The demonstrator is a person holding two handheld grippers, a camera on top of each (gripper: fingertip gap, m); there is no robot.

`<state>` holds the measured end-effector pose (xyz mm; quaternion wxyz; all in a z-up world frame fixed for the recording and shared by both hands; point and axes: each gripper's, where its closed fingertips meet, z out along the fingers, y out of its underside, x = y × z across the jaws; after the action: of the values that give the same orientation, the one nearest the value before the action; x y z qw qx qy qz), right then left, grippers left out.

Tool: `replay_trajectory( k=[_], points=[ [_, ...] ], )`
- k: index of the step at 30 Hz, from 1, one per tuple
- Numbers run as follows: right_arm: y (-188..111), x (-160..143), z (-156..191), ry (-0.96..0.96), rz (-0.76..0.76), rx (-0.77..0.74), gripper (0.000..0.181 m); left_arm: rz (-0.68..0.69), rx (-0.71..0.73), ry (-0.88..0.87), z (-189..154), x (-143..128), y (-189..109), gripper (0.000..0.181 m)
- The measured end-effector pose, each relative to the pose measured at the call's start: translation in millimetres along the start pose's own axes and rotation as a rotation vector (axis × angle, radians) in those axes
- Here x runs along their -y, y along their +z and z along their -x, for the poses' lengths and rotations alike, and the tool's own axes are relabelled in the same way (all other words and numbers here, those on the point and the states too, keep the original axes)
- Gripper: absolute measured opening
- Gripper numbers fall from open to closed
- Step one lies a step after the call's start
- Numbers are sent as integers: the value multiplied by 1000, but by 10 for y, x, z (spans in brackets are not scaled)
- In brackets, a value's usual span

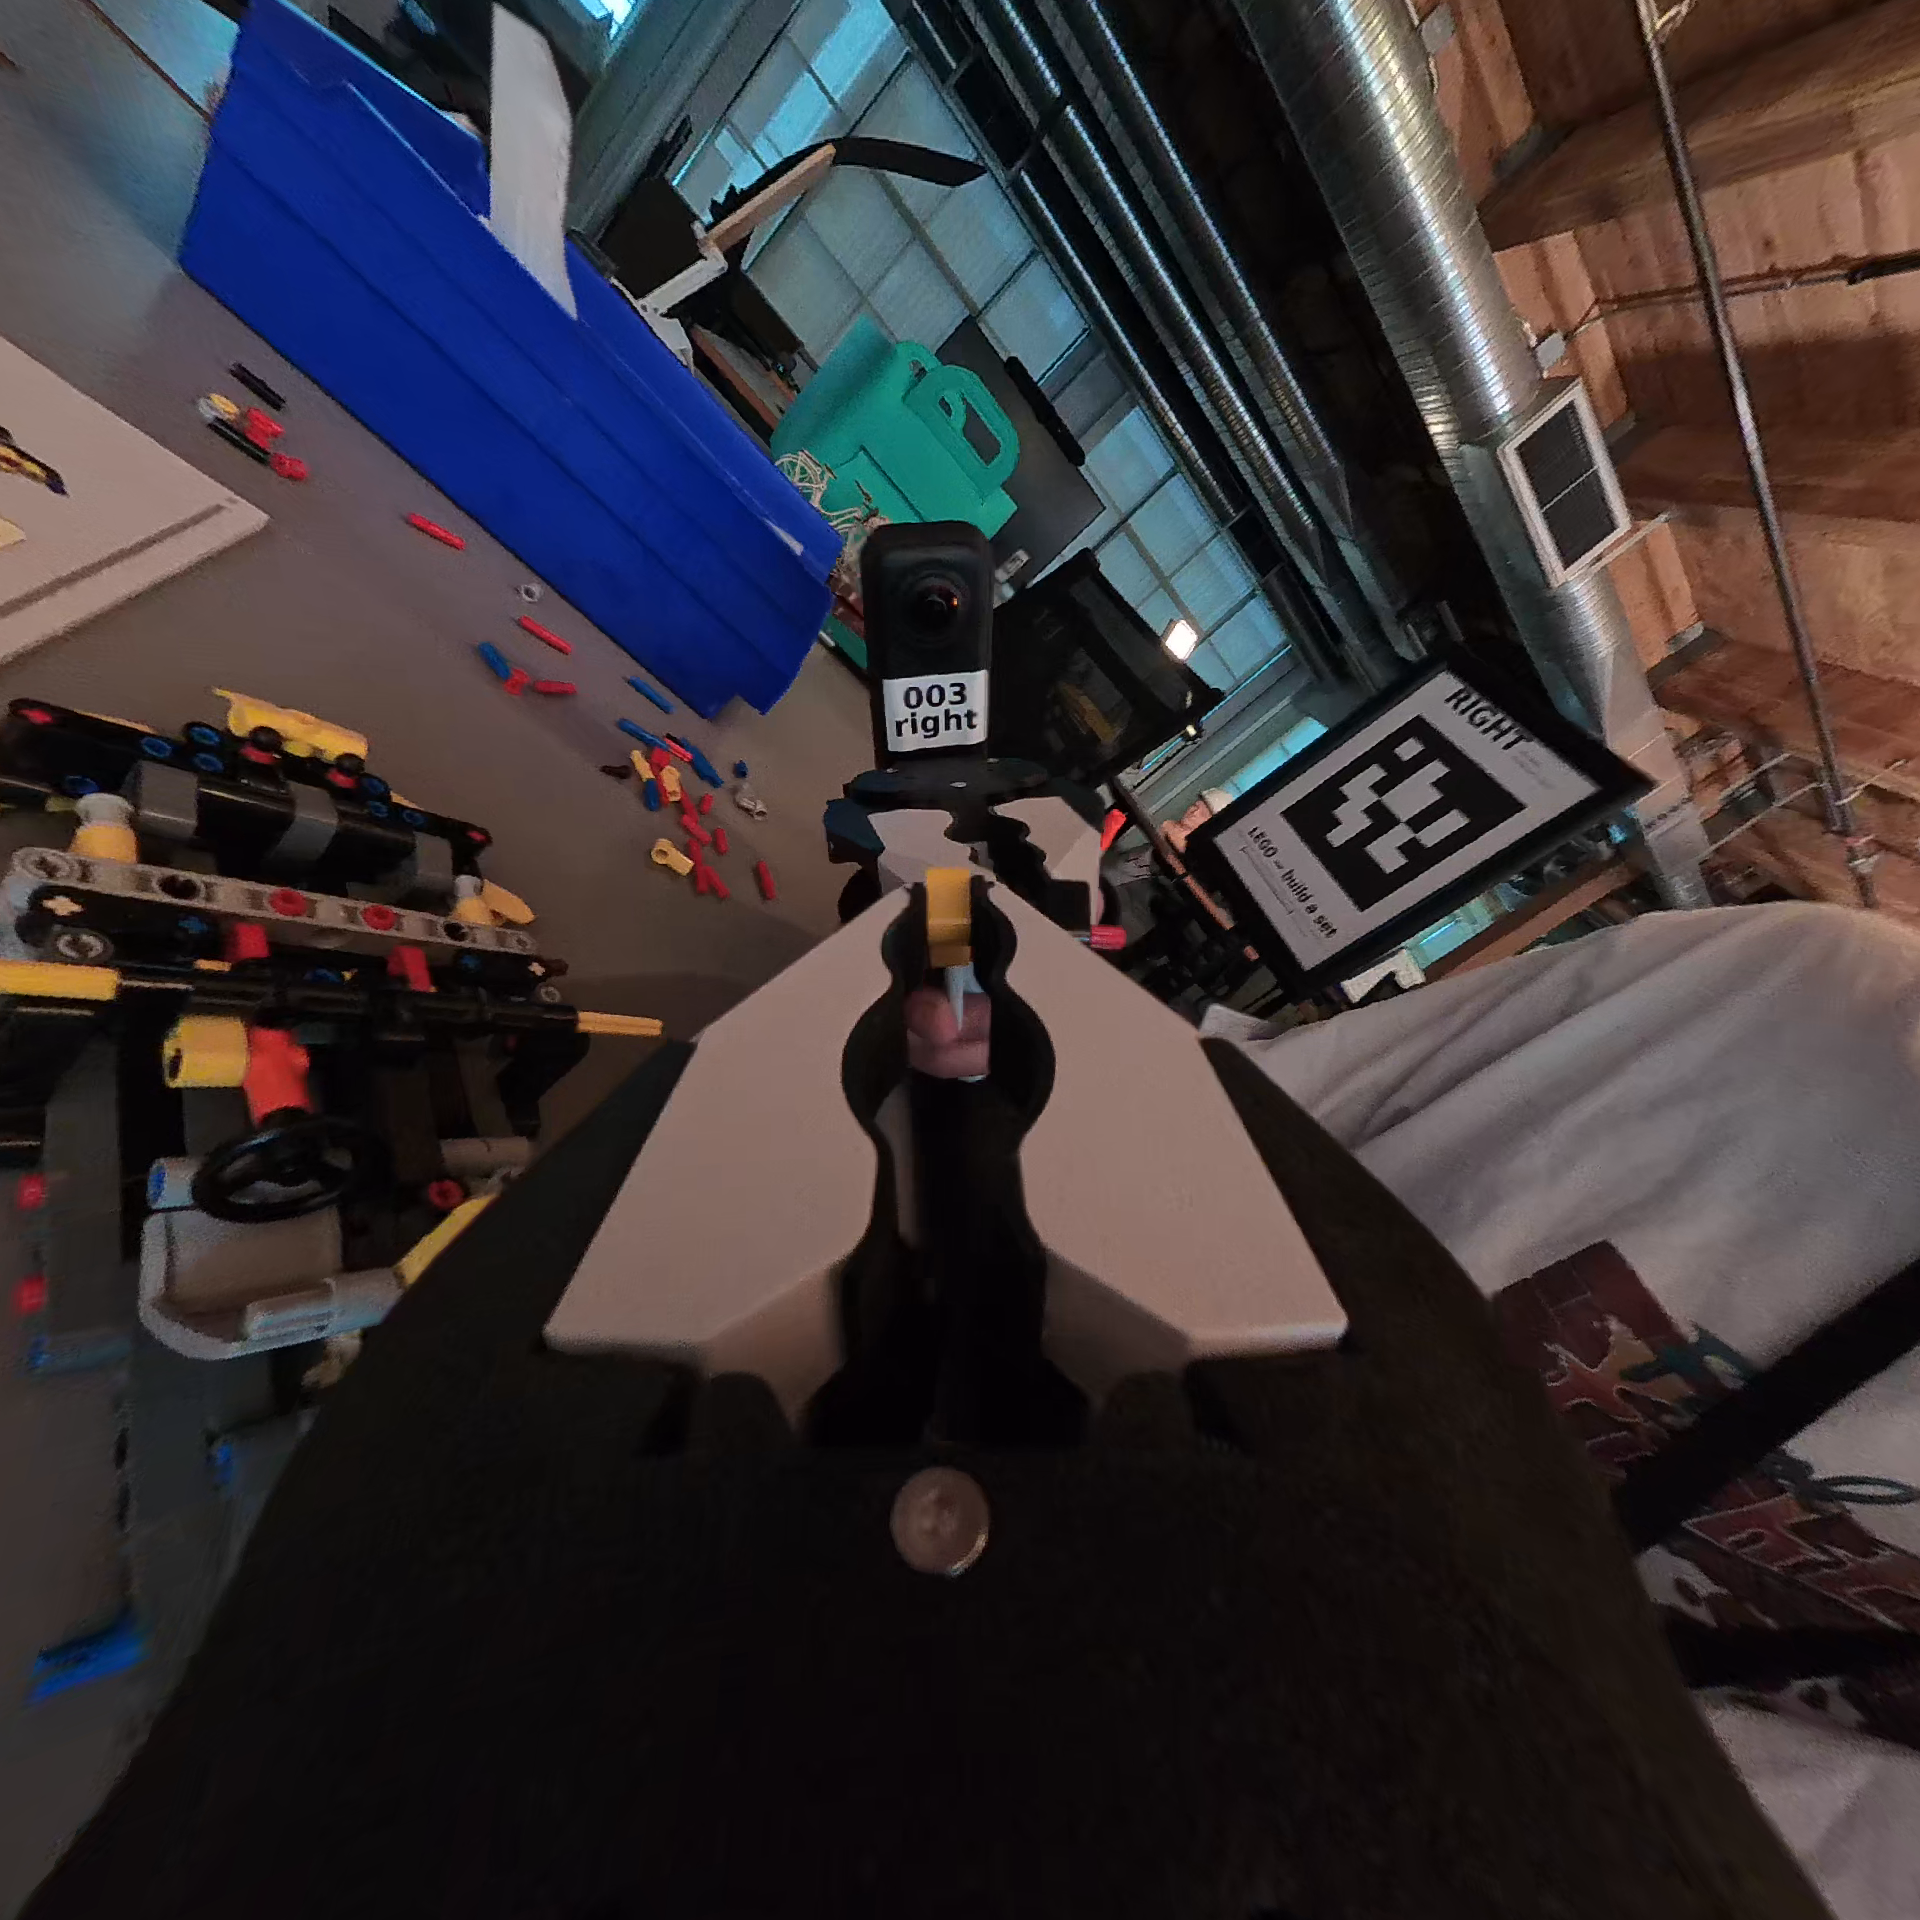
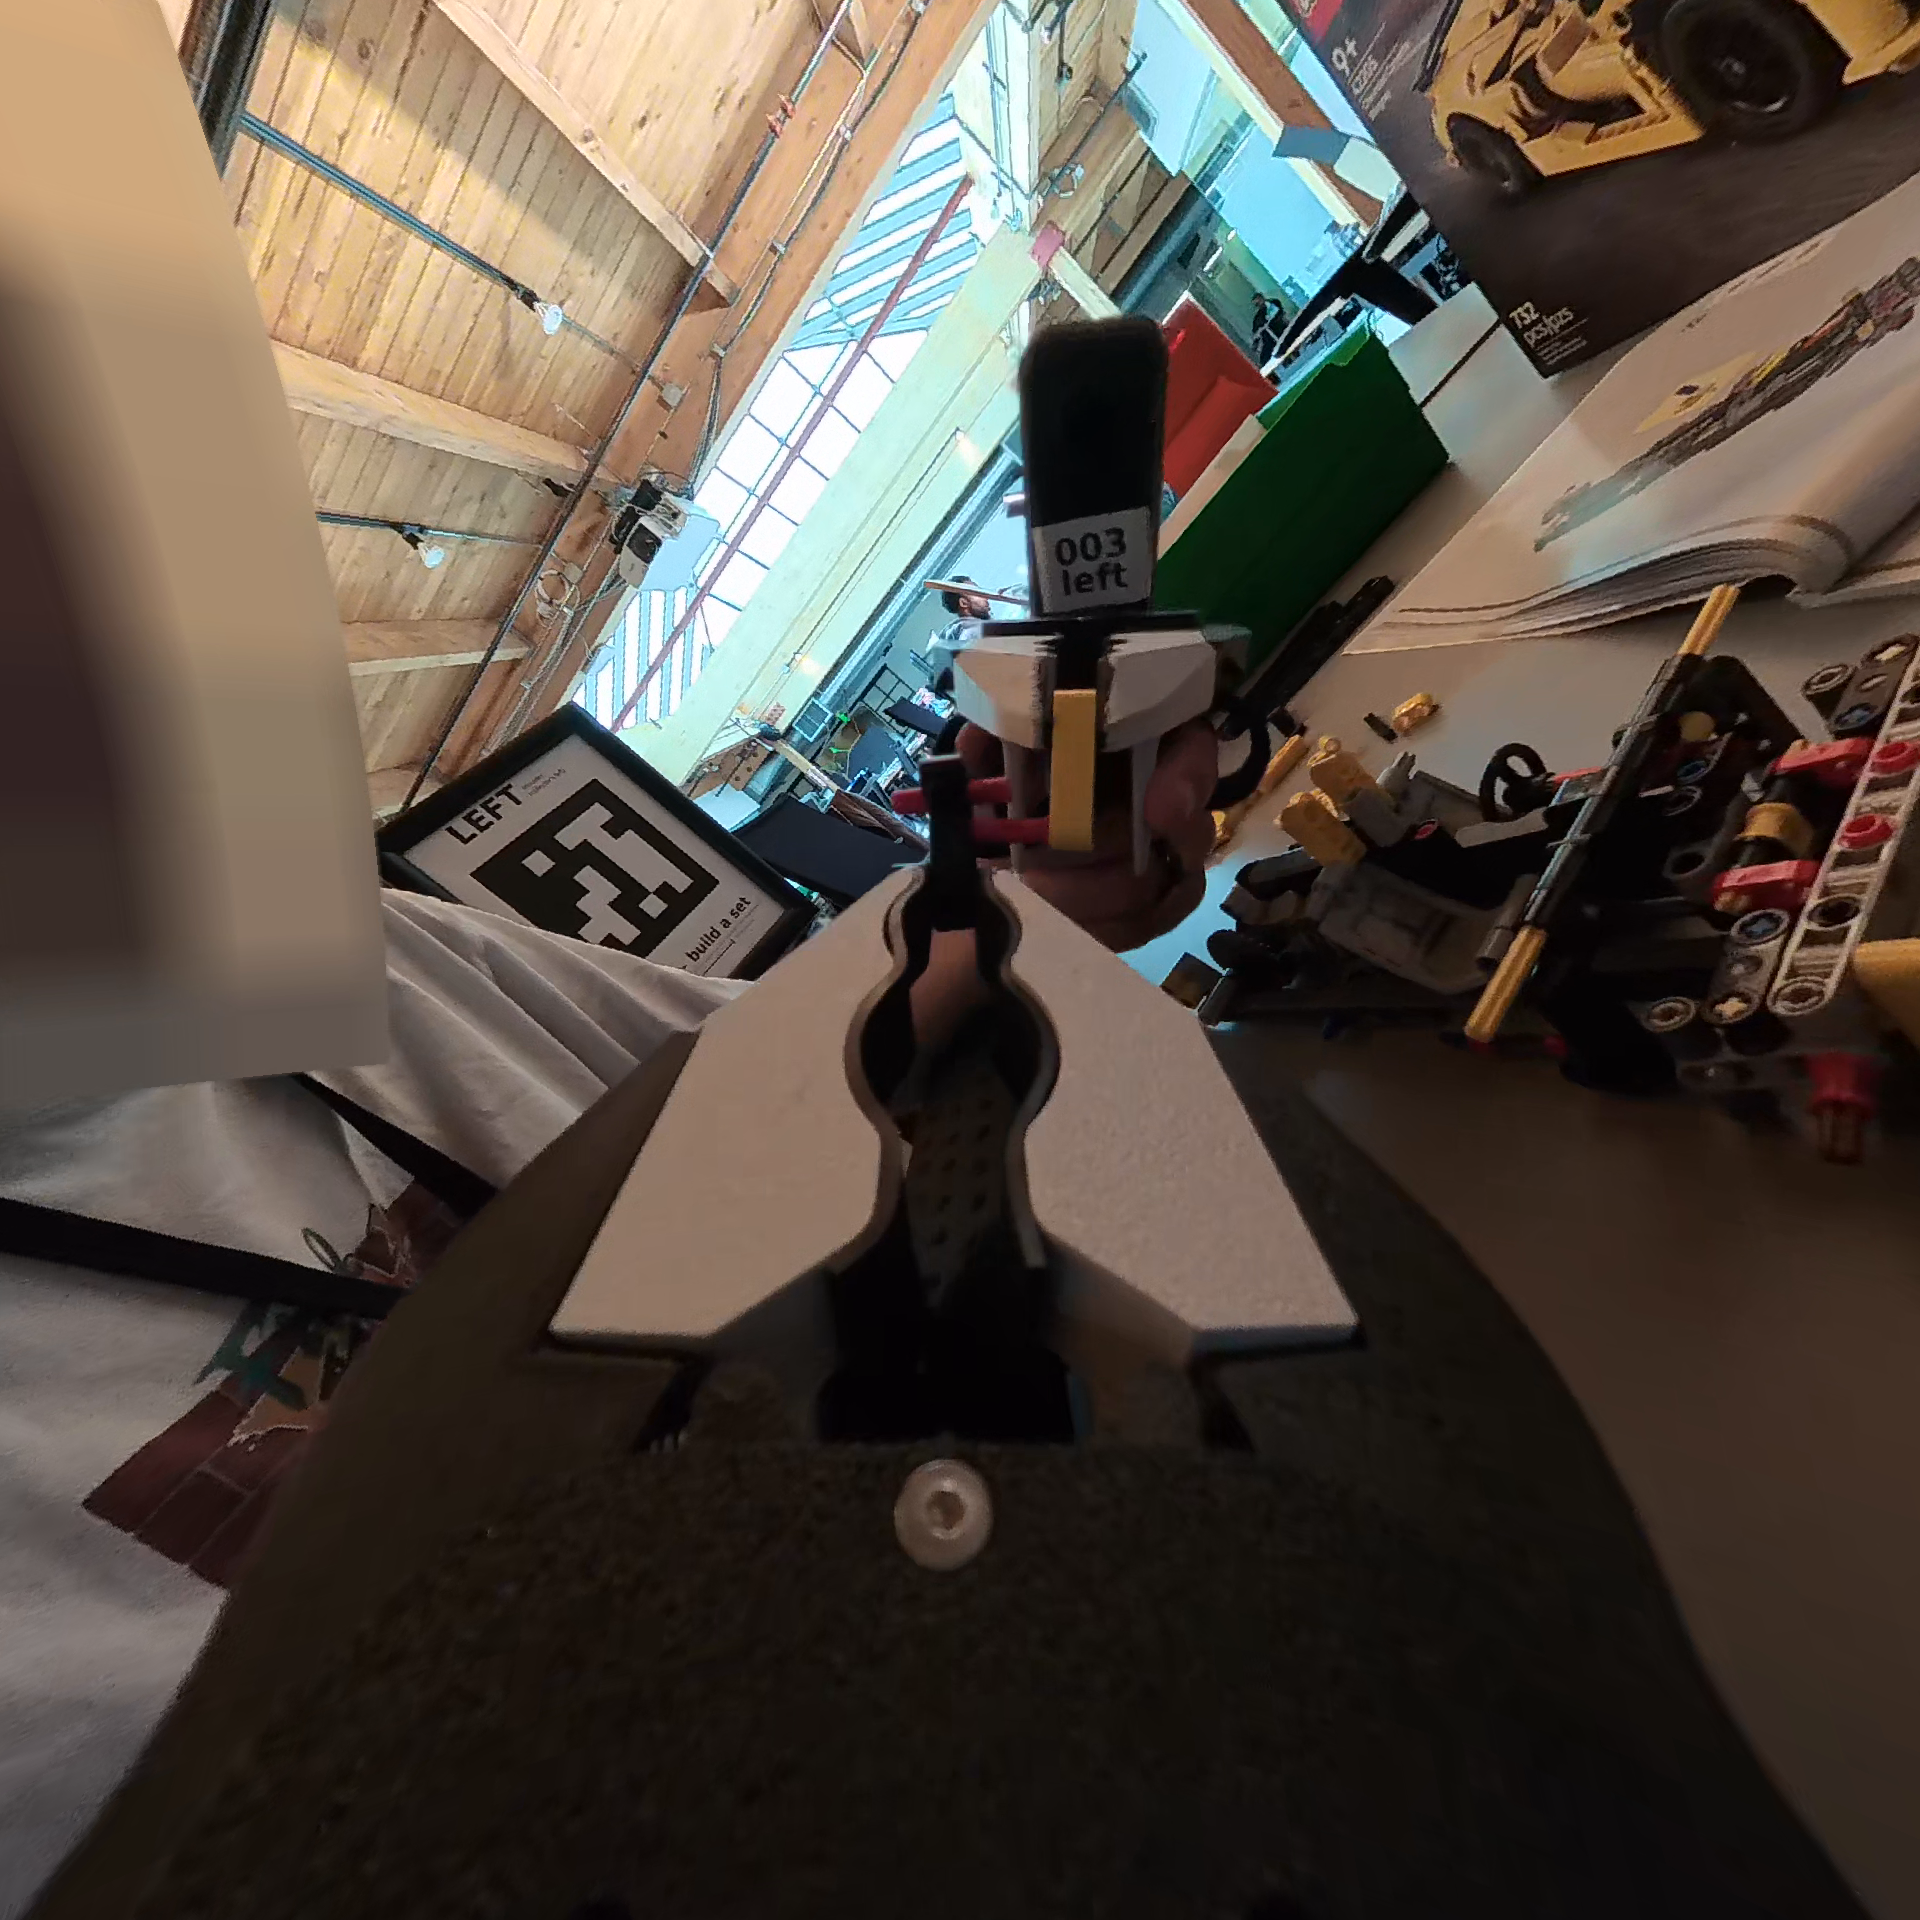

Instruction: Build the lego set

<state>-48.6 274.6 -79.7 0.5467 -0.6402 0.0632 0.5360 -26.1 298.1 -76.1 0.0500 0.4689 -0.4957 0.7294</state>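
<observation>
Left wrist view: left gripper [image 1: 948, 914] clamps yellow piece [image 1: 948, 920] | right gripper [image 2: 951, 894] pinches black pin [image 2: 948, 842] | both raised above table [image 1: 343, 582]

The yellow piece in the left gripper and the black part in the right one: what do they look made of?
Yellow piece: looks like smooth, slightly glossy moulded plastic, evenly coloured. Black part: likely plastic too, thin and dark; finish too dark to judge.

My left claw [image 1: 945, 914] and right claw [image 2: 951, 883] face each other tip to tip above the table [image 1: 343, 613]. Left of my left claw: partly built model [image 1: 260, 966]; beyond it, loose pieces [image 1: 686, 800]; behind those, a bin [image 1: 488, 384]. Right of my right claw: the same model [image 2: 1662, 883]; behind it, an open booklet [image 2: 1683, 499], then the set box [image 2: 1621, 135].
</observation>
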Motion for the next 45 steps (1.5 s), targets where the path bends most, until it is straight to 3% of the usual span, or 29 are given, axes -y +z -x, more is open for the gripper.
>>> replay_trajectory(
  k=[9, 13, 20, 26, 39, 45],
  points=[
    [-7, 109, -6, -109, -70, -83, 7, -117, -67, -122, 20, 85, 25, 8],
    [9, 173, -16, -53, -136, -66, 6, -169, -25, -21, 16, 164, 11, 8],
    [-7, 126, -45, 59, -118, -8, 6, -114, 51, 169, -9, 137, 7, 8],
    [24, 23, -1, 81, -44, 37, 6, -22, 14, 251, -93, 52, -20, 8],
    [77, -30, 229, -138, -2, 44, 7, -29, -120, 306, -352, 24, -15, 8],
    [64, -19, 176, -141, -9, 11, 7, -12, -81, 353, -315, 28, -29, 10]
  ],
)
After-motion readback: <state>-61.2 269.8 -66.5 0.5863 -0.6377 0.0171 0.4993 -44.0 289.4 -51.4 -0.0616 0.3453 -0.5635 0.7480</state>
